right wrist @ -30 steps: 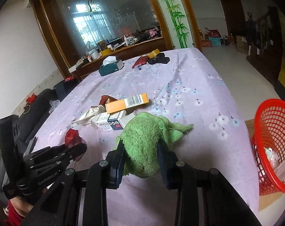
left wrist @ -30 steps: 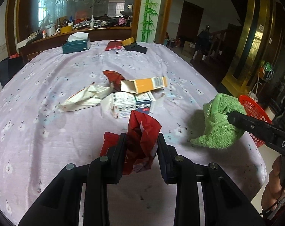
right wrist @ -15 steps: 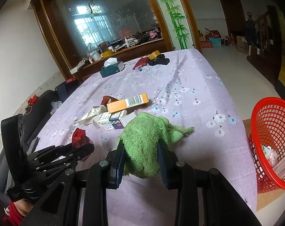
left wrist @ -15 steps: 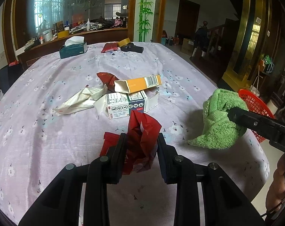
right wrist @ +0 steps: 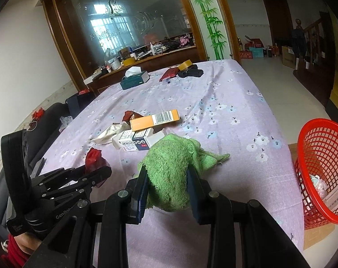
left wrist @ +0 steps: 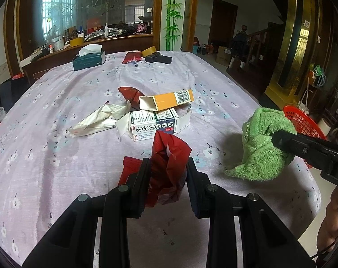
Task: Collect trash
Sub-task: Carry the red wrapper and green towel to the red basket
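**A:** What was at the left?

**B:** The left gripper (left wrist: pixel 166 174) was closed on a crumpled red wrapper (left wrist: pixel 169 154), shiny and creased, held just above the desk (left wrist: pixel 57 156). A flap of it hung down at the gripper's left side.

**A:** And in the middle?

**B:** More trash lay in a loose heap farther back on the desk: a flattened white paper packet (left wrist: pixel 97 120), a white carton with dark printed panels (left wrist: pixel 153 125) touching it, an open orange box with a barcode (left wrist: pixel 166 100) resting across the carton, and a second red wrapper (left wrist: pixel 130 92) behind the box.

**A:** The right side?

**B:** The right gripper (right wrist: pixel 167 185) was clamped on a fuzzy green cloth (right wrist: pixel 171 163), bunched between its jaws, one corner trailing to the right above the desk. Beyond the desk's right edge a red mesh basket (right wrist: pixel 320 156) stood on the floor with some paper trash inside.

**A:** What about the surface and room?

**B:** A lilac flowered cloth covered the desk. At its far end sat a teal tissue box (left wrist: pixel 88 60), a tape roll (left wrist: pixel 149 50) and a black object (left wrist: pixel 159 58). Behind them stood a wood-framed glass partition with painted bamboo.
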